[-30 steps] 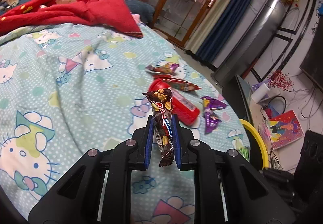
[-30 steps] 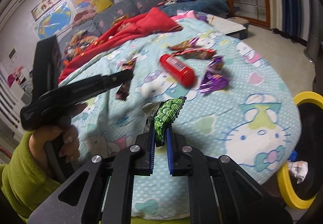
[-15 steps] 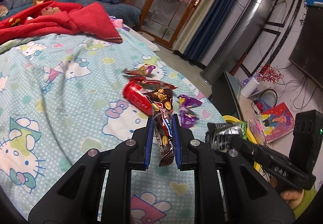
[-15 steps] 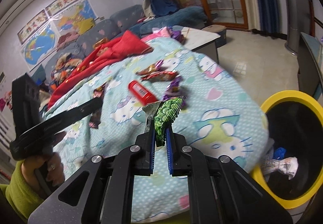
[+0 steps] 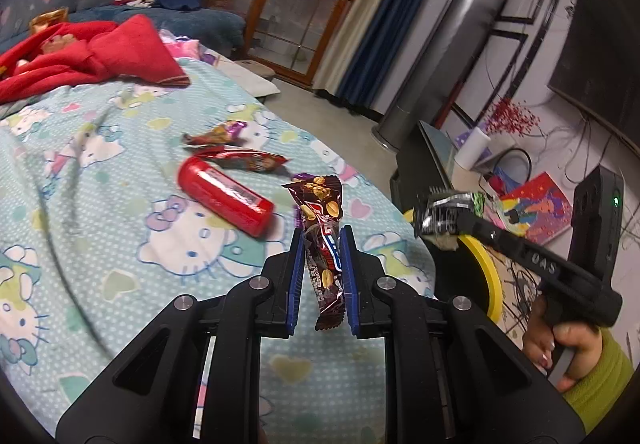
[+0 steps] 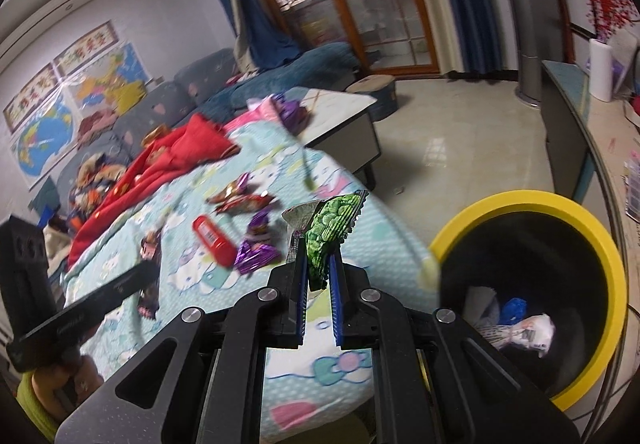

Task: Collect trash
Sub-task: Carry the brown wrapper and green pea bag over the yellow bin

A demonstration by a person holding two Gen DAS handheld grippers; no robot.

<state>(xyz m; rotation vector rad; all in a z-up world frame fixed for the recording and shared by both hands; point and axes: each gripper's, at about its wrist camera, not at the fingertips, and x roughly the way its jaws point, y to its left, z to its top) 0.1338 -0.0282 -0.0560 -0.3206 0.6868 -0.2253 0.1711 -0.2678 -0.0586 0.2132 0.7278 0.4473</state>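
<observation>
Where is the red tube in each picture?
Left wrist view: the red tube lies on the bedspread, left of centre, upper left of the left gripper.
Right wrist view: the tube is smaller, left of centre.
Shared landmark: the red snack wrapper just beyond it.

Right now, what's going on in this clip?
A person is clearing snack trash off a bed with two handheld grippers. The left gripper is shut on a brown peanut-bar wrapper; the right gripper is shut on a green wrapper, near the yellow-rimmed bin beside the bed. A red tube and several other wrappers lie on the bedspread.
</observation>
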